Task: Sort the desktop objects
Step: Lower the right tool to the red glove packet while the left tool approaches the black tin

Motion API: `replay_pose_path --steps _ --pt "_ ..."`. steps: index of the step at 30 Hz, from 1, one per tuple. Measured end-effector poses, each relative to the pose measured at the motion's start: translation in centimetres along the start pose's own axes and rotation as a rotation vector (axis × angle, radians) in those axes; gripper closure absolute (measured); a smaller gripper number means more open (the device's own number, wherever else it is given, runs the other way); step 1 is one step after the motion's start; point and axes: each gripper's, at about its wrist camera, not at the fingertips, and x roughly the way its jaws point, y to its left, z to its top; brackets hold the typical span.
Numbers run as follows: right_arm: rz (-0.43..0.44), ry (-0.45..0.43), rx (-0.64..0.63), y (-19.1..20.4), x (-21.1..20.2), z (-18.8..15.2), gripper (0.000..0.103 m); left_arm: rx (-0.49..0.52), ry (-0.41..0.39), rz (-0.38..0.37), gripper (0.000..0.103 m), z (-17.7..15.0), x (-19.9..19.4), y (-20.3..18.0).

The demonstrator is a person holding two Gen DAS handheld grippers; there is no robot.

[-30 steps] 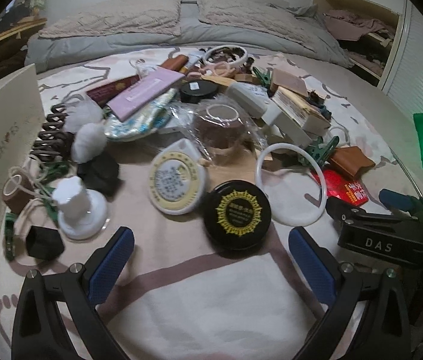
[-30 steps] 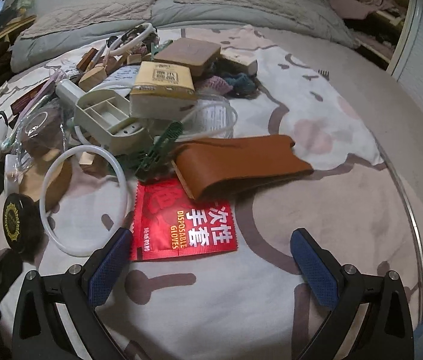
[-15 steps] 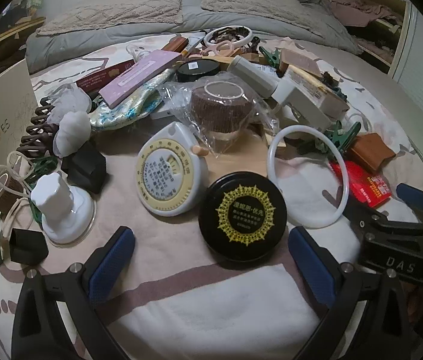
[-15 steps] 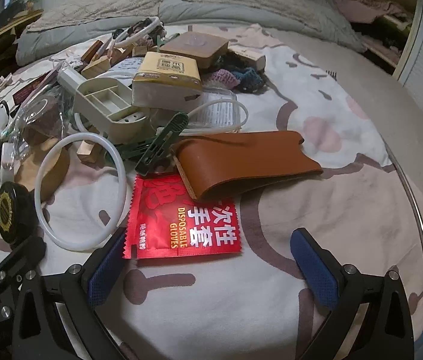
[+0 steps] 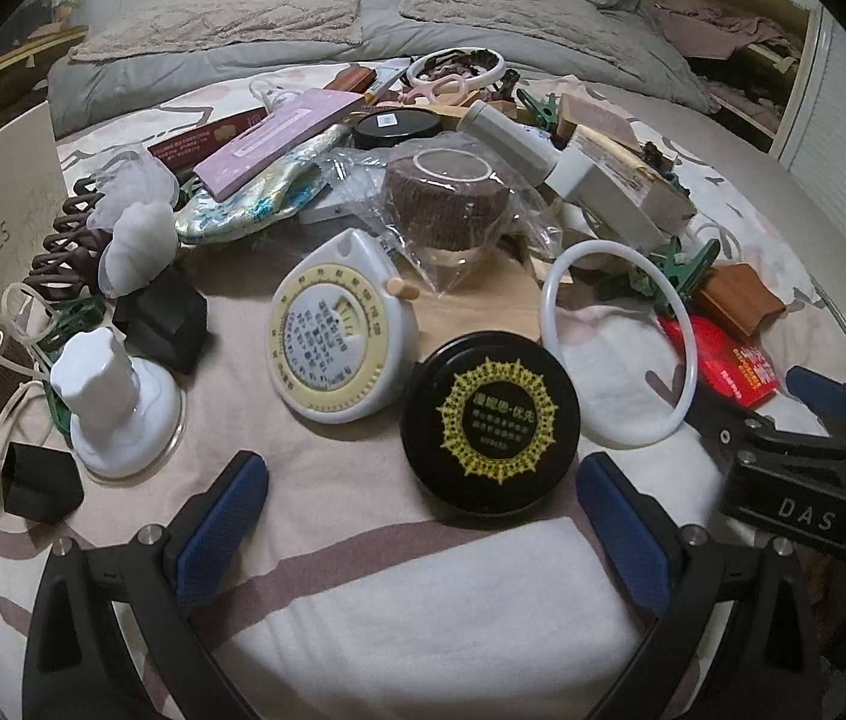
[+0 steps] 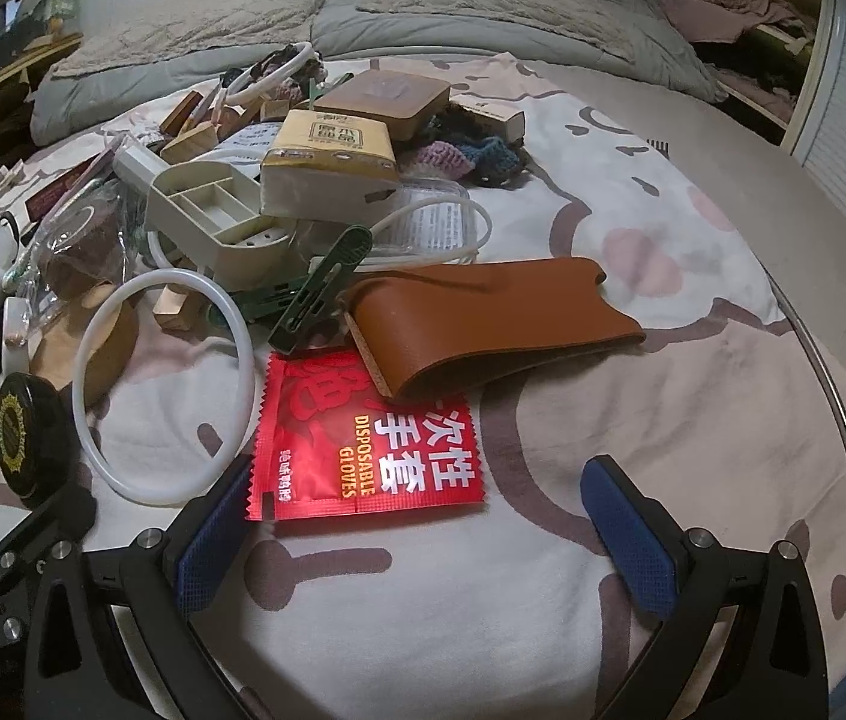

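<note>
Both grippers have advanced over the bed. The left gripper [image 5: 420, 507], jaws wide, now has the black tin [image 5: 489, 429] just ahead between them (probably the next pick). The right gripper [image 6: 423, 519], jaws wide and empty, nears the red glove packet [image 6: 363, 438].

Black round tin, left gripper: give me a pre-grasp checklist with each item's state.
1. Left gripper open: ok.
2. Left gripper empty: ok.
3. Black round tin lined up between the fingers: ok, slightly right of centre.
4. Tin clear of the white ring: cannot tell; their edges meet in the left wrist view.
5. Tin clear of the tape measure: cannot tell; their edges look very close.
6. Right gripper out of the way: not ok, close beside the tin.
</note>
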Motion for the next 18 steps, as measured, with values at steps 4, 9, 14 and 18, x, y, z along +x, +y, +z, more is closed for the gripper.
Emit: replay_pose_path --steps 4,9,14,18 --pt "0.002 -0.021 0.002 0.0 -0.3 -0.1 0.000 -0.005 -0.011 -0.005 0.000 0.0 -0.2 0.0" --pt "-0.005 -0.053 -0.019 0.6 -0.6 -0.3 0.000 0.003 -0.054 -0.022 0.003 0.0 -0.7 -0.2" --pt "0.021 -0.063 -0.001 0.2 -0.8 -0.3 0.002 0.021 -0.085 -0.052 0.012 0.4 -1.3 -0.4" --pt "0.053 -0.081 0.041 -0.4 -1.0 0.0 0.008 0.026 -0.083 -0.058 0.015 0.5 -1.2 -0.5"
